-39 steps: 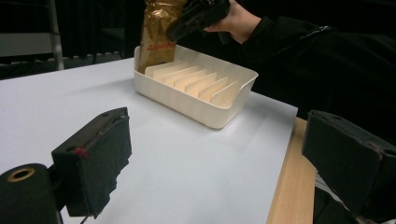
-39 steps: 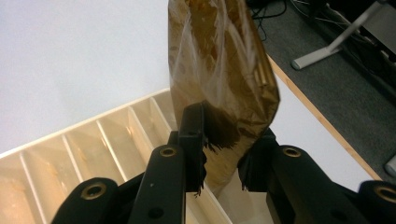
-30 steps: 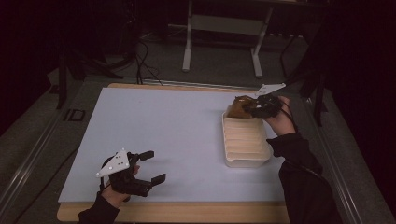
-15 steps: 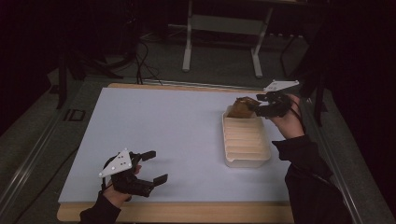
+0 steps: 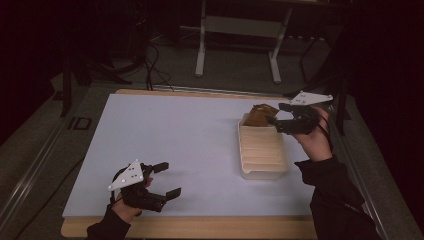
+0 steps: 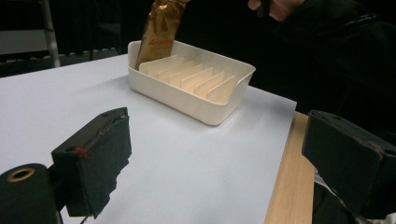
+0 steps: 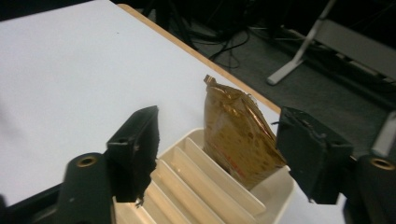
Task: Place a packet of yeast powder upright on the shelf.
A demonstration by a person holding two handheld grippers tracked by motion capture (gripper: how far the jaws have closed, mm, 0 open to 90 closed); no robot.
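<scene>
A cream slotted tray (image 5: 262, 152) sits on the right part of the white tabletop (image 5: 175, 130). A gold-brown foil packet (image 5: 259, 115) stands upright in its farthest slot, leaning a little. My right gripper (image 5: 278, 114) hovers just right of the packet, open, with a jaw on either side and nothing held. In the right gripper view the packet (image 7: 236, 135) stands between the spread jaws of that gripper (image 7: 224, 156), above the tray (image 7: 196, 184). My left gripper (image 5: 167, 179) rests open near the front left edge. From the left gripper view the tray (image 6: 191, 86) and packet (image 6: 158, 32) lie far ahead.
The table's wooden edge (image 5: 200, 227) runs along the front. A metal stand (image 5: 237, 30) and cables (image 5: 150, 57) are on the dark floor behind the table. A person's dark sleeve (image 5: 335, 200) comes in at the lower right.
The right gripper has let go of the packet and drawn back to the right, jaws spread. The packet stays upright in the far slot. The left gripper has barely moved.
</scene>
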